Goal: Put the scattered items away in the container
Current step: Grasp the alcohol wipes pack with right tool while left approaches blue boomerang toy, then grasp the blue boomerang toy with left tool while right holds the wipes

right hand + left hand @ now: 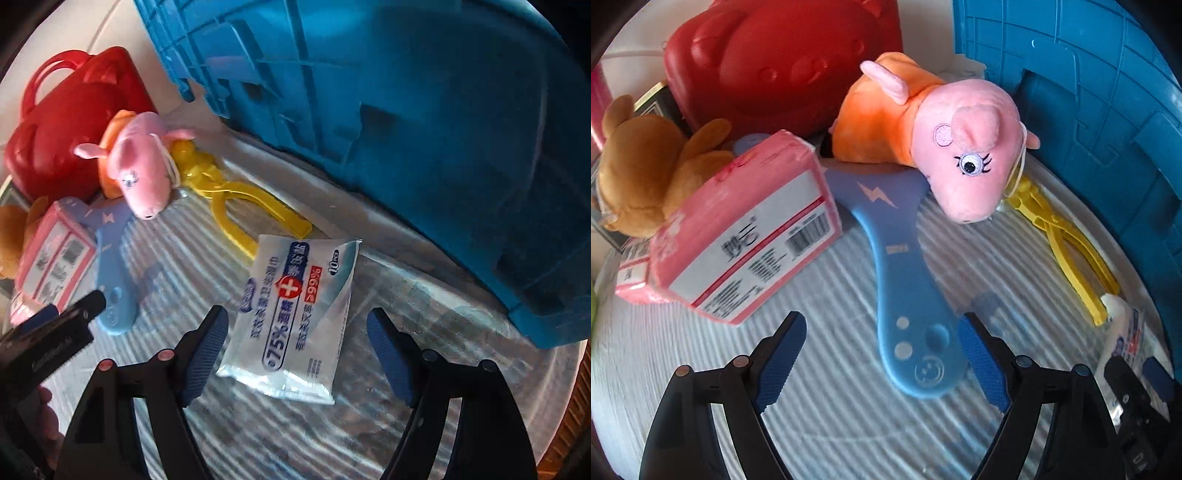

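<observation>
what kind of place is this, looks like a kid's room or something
Probably a home play area: a pink pig plush, a brown teddy bear and a red toy case lie on a striped surface beside a blue crate.

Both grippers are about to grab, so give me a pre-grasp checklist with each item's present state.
1. Right gripper jaws straddle the white wet-wipe packet, pads not touching: ok.
2. Left gripper jaws open around the handle of the blue plastic boomerang toy: ok.
3. Boomerang free to lift: not ok; the pink plush pig and pink tissue pack lie on its upper arms.
4. Packet clear of the yellow plastic tongs: ok.
5. Blue plastic crate opening reachable: cannot tell.
</observation>
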### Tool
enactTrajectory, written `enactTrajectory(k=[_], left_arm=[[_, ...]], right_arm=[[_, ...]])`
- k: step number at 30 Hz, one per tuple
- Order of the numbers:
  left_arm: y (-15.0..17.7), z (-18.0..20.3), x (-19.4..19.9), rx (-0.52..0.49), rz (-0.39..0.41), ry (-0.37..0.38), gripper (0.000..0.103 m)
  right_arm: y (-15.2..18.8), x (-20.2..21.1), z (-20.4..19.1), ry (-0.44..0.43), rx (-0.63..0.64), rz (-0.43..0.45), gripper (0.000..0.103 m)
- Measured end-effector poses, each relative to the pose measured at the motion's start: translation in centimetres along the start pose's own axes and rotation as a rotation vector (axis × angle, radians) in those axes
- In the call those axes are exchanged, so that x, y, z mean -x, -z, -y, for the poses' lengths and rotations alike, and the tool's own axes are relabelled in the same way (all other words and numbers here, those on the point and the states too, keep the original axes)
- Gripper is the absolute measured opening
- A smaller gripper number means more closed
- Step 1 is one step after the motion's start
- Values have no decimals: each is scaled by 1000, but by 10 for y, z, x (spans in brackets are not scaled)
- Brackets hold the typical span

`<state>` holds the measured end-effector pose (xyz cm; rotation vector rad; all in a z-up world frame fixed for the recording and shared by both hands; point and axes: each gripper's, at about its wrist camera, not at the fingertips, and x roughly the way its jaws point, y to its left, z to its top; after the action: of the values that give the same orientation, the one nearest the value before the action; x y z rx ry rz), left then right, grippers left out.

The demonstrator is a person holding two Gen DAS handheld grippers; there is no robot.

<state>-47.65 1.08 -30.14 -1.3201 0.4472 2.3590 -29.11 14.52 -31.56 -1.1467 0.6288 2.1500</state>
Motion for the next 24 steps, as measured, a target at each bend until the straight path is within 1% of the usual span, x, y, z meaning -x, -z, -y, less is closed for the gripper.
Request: enactTrajectory(k=[2,3,4,6,7,9,10,12,13,15,18,22,24], left_arm=[[-5,4,-17,6,-23,18,78],[-7,5,-22,24,-21,34,76],[-8,3,-24,48,-12,45,76],[-8,3,-26,66,4,61,73],[-7,4,-26,63,16,62,73],[-2,7,-25,49,50,68,69],[1,8,-23,40,68,73,65],[7,10,-20,28,84,85,47],[9,10,-18,28,80,84,47],[15,9,-16,43,67,84,47],[29,8,-8,47,52,82,46],[60,13,13,27,50,68,46],[78,17,26,8,48,71,46]], right_arm=[[-1,-11,-3,16,2,-18,78],[-1,-16,-6,36,15,-20,76],[-1,-18,-10,54,35,-13,73],[-2,-18,-15,75,55,2,71],[-2,-19,-17,83,61,8,71],[-2,-19,-20,101,80,18,69],[-2,-19,-20,104,87,23,68],[-3,-18,-21,106,91,27,68],[-4,-17,-22,105,95,27,67],[-4,-15,-22,98,105,22,61],[-2,-9,-19,69,112,6,58],[9,3,-15,33,136,-14,58],[18,10,-14,22,169,-28,57]])
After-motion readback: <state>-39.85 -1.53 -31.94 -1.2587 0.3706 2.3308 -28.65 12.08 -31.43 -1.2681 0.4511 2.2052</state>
